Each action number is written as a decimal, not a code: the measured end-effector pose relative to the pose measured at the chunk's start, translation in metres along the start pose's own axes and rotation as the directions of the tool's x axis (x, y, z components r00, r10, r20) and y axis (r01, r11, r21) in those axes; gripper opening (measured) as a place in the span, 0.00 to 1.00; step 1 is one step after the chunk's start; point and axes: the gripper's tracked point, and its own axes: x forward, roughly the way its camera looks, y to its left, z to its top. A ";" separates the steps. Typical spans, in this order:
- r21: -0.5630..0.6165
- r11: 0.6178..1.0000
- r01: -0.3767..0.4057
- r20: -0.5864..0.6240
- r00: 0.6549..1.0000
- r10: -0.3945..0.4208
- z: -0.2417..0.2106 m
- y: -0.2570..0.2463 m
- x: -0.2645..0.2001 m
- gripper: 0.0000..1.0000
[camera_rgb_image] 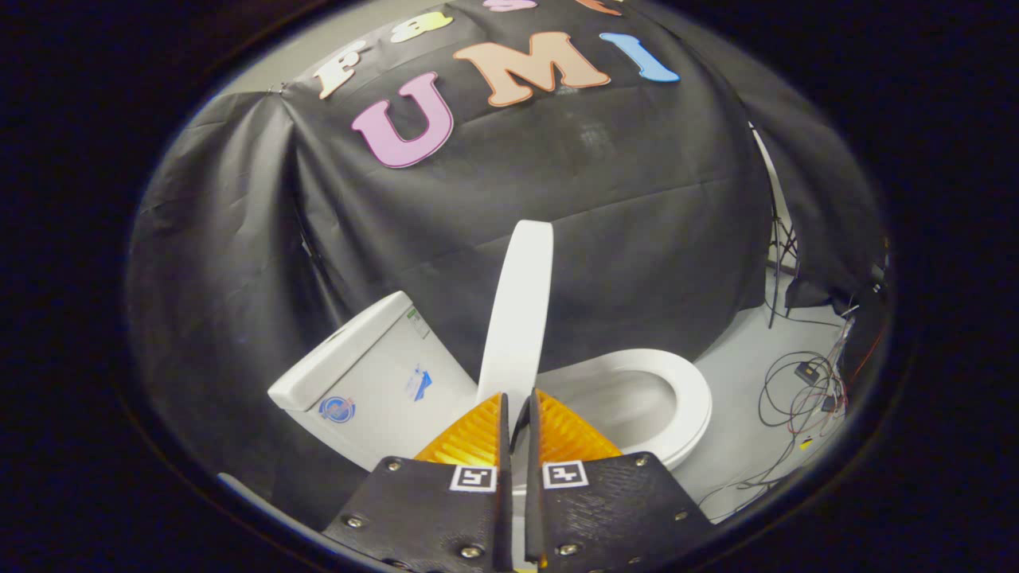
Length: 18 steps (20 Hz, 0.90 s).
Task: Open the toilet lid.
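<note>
The white toilet lid (519,318) stands raised, nearly upright, and I see it edge-on between the tank (374,374) and the bowl. The white seat (685,398) lies down on the bowl, to the right of the lid. My gripper (517,398) points at the lid's lower part. Its fingertips are just in front of the lid near the hinge. The fingers (470,442) stand almost together with only a thin slit between them, and I see nothing pressed between them. The hinge itself is hidden behind the fingers.
Black cloth hangs close behind and around the toilet. On the grey floor to the right lie loose cables (800,390) and a small box, with a stand's legs (780,270) by the cloth edge.
</note>
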 end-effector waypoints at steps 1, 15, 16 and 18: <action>-0.003 1.000 -0.005 0.004 1.000 0.005 0.002 0.004 0.000 0.07; -0.060 0.994 -0.089 0.019 0.996 0.090 -0.002 0.059 -0.003 0.07; -0.069 0.993 -0.092 0.021 0.995 0.094 -0.003 0.064 -0.003 0.07; -0.093 0.992 -0.088 0.032 0.995 0.092 -0.005 0.070 -0.004 0.07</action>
